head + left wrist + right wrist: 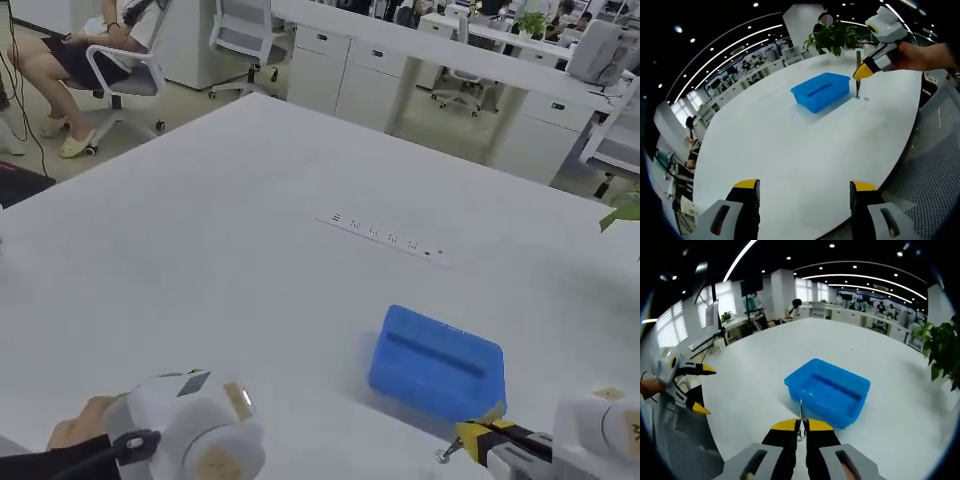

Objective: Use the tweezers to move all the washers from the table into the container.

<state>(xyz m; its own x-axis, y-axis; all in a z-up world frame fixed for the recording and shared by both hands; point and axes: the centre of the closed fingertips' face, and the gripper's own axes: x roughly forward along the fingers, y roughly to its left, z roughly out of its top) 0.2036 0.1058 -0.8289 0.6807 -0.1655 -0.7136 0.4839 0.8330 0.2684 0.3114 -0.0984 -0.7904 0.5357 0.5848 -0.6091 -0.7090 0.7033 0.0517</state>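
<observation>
A blue plastic container [435,360] stands open on the white table [230,240] near its front edge. My right gripper [470,433] is just in front of the container, shut on metal tweezers [801,412] that point at the container's [829,390] near wall. In the left gripper view the tweezers [858,75] hang tip-down from the right gripper [863,71], touching the table beside the container [820,91], with a small washer-like spot [866,99] next to the tip. My left gripper [805,190] is open and holds nothing, at the table's near left [215,392].
A flush socket strip [385,235] lies in the table behind the container. A potted plant [835,35] stands past the right side. Office chairs, desks and a seated person [90,50] are beyond the far edge. The table's near edge [890,165] is close under both grippers.
</observation>
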